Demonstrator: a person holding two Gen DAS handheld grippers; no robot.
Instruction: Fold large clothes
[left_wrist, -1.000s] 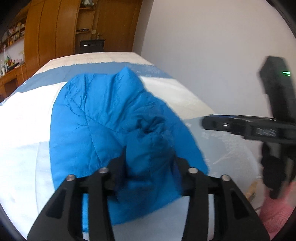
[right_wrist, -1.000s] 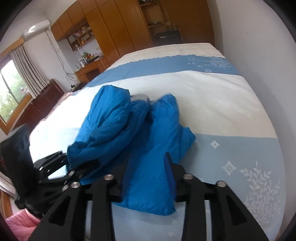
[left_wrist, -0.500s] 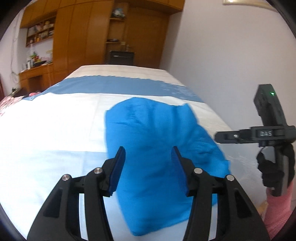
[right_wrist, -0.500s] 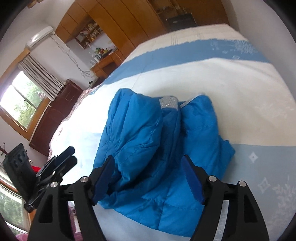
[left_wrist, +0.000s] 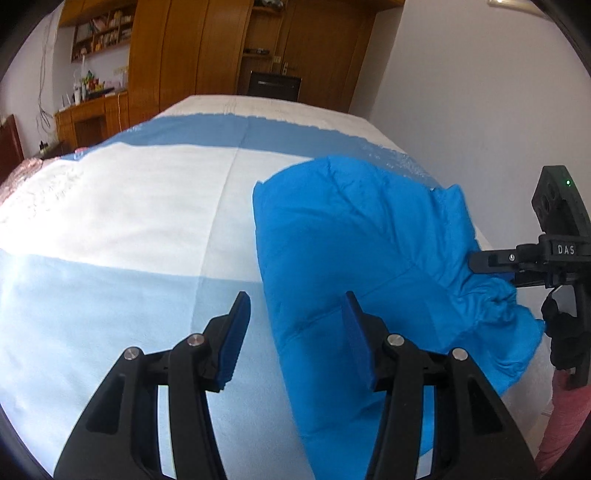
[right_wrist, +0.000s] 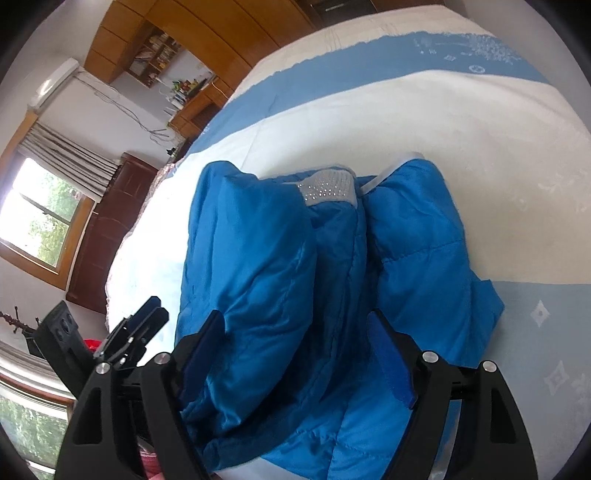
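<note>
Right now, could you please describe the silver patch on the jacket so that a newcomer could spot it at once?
Start at the bed with its blue and white cover. The blue jacket lies bunched on it near the front edge. The silver patch sits at the jacket's far end, in the dip between two puffy folds; it is the only grey, dotted piece amid plain blue fabric.

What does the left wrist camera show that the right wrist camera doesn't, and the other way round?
Only the left wrist view shows the smooth quilted back of the blue jacket and a dark box against the wardrobe beyond the bed.

Only the right wrist view shows the jacket's grey dotted collar lining, a window with curtains and an air conditioner.

Both show the jacket lying on the blue-and-white bedspread, the wooden wardrobe, and both tools, left tool and right tool, open and holding nothing; the right one's jaws are opening wider.
</note>
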